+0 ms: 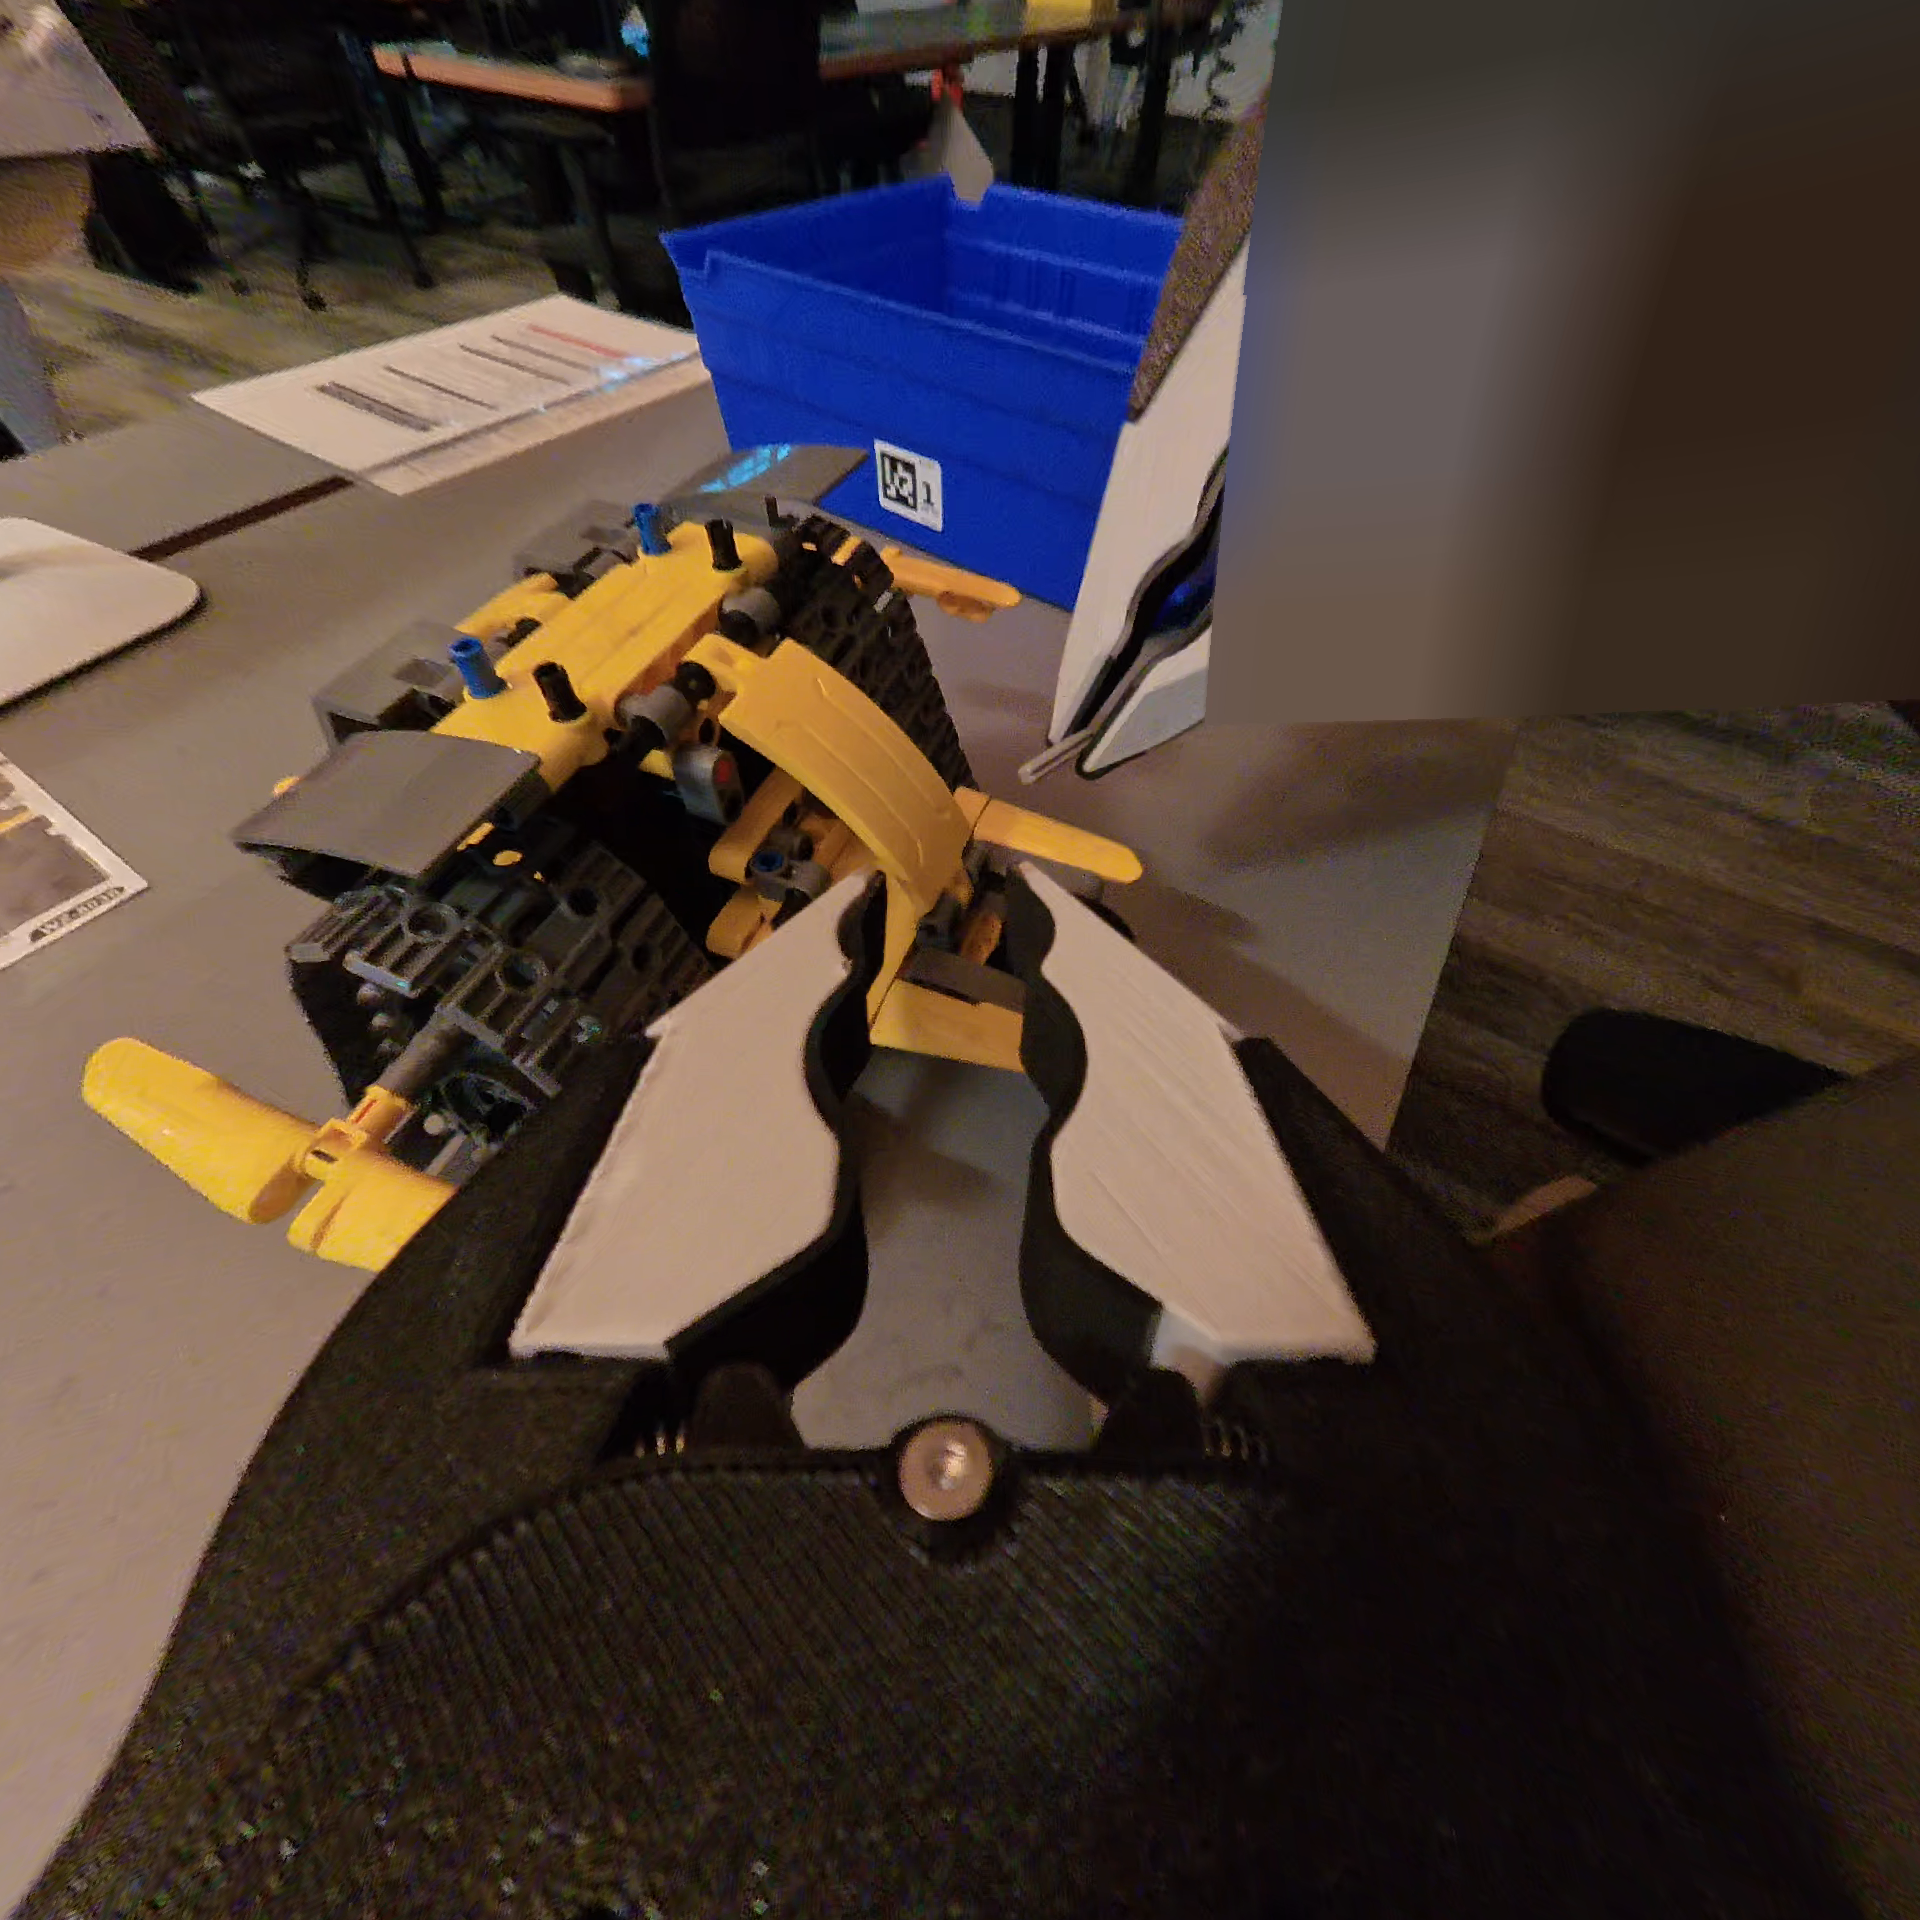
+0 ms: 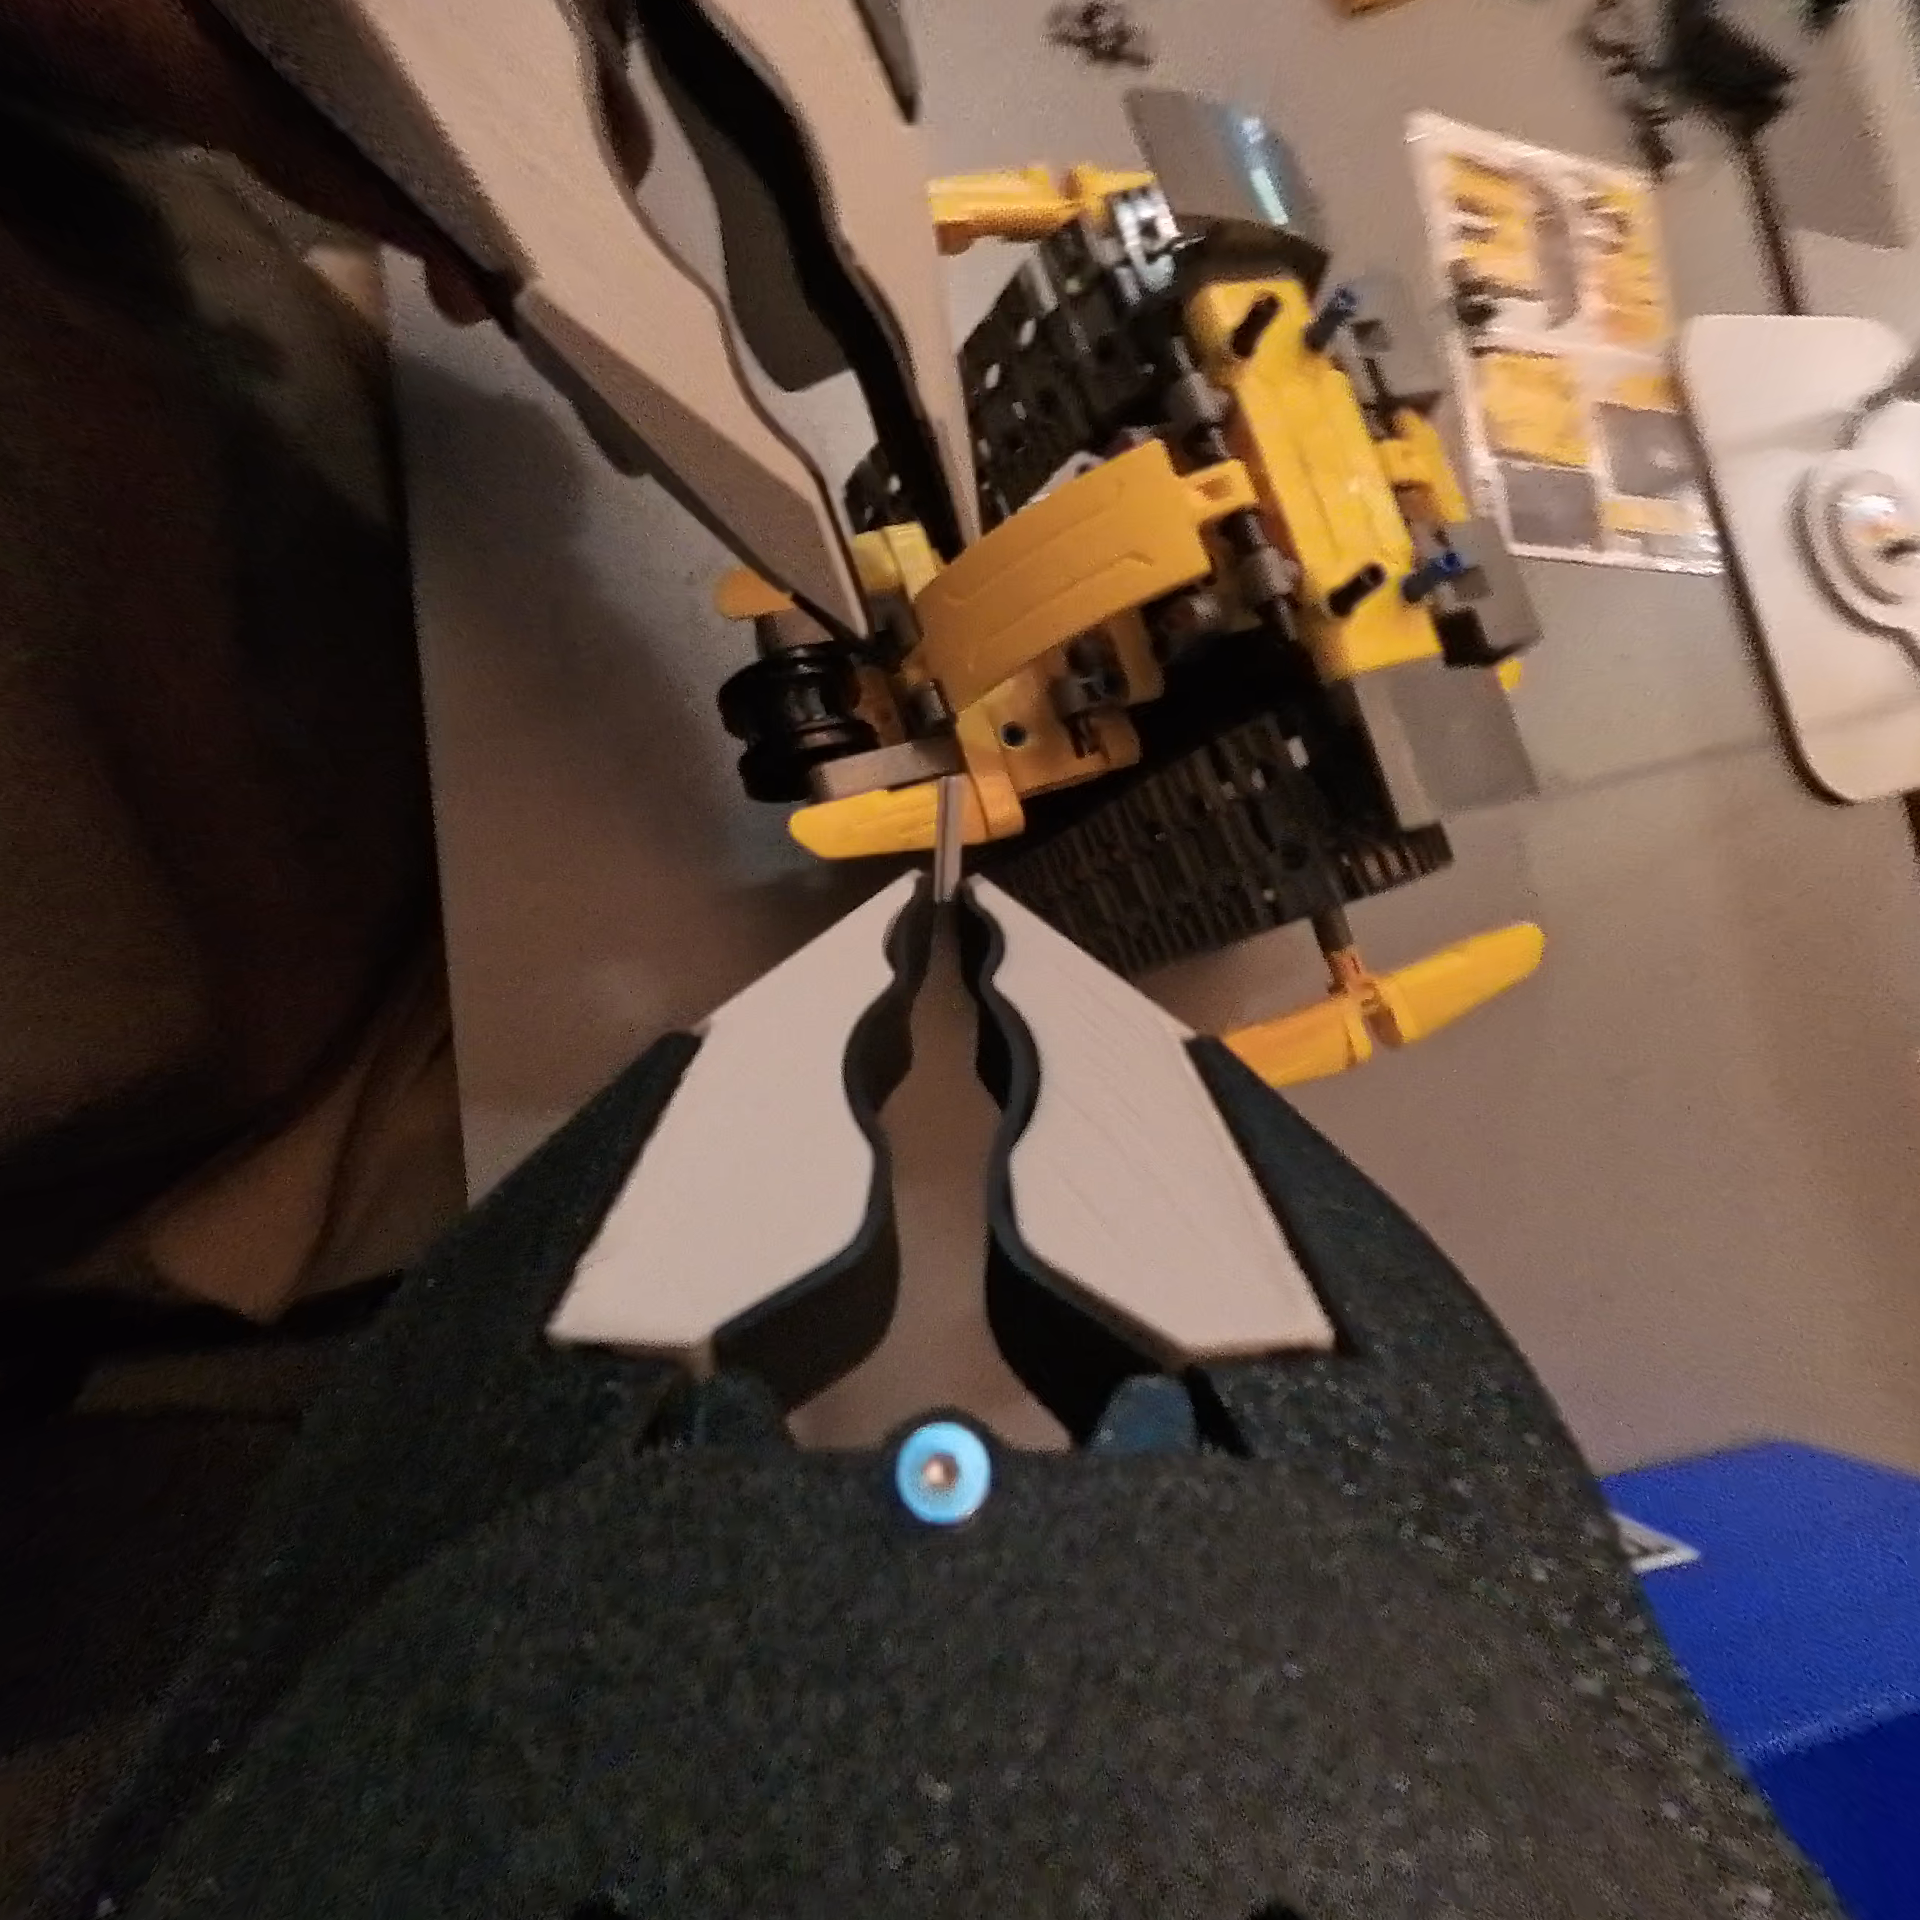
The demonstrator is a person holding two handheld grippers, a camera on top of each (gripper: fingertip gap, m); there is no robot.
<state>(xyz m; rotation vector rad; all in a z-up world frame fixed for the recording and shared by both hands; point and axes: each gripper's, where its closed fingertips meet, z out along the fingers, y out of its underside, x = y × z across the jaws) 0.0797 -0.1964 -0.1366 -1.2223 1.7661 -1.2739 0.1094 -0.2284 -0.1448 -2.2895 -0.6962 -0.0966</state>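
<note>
Grey table top (image 1: 1299,831) spreads under everything, with a wood-patterned floor past its edge in the left wrist view. On it, at the far side, stands a blue plastic bin (image 1: 914,343) with a small black-and-white square tag on its front wall. Just in front of the bin lies a yellow, black and grey toy vehicle (image 1: 665,790) built of plastic bricks, with black tracks along its sides, grey flat panels, and yellow blade-shaped pieces sticking out at its corners. Printed sheets lie flat beyond it: a white one (image 1: 457,384) near the bin and a yellow-and-black instruction sheet (image 2: 1558,343) beside the model. A white rounded base (image 2: 1808,540) sits at the table's edge near that sheet.

The left gripper (image 1: 940,904) has its white fingers closed on the near end of the toy vehicle, the tips pressed on either side of a yellow curved arm and the grey parts beneath it. In the right wrist view the same gripper comes in from the upper left and meets the model beside a small black wheel (image 2: 795,717).

The right gripper (image 2: 943,883) has its tips almost together, pinching a thin grey rod (image 2: 945,831) that runs up into the yellow piece at the model's near end.
</note>
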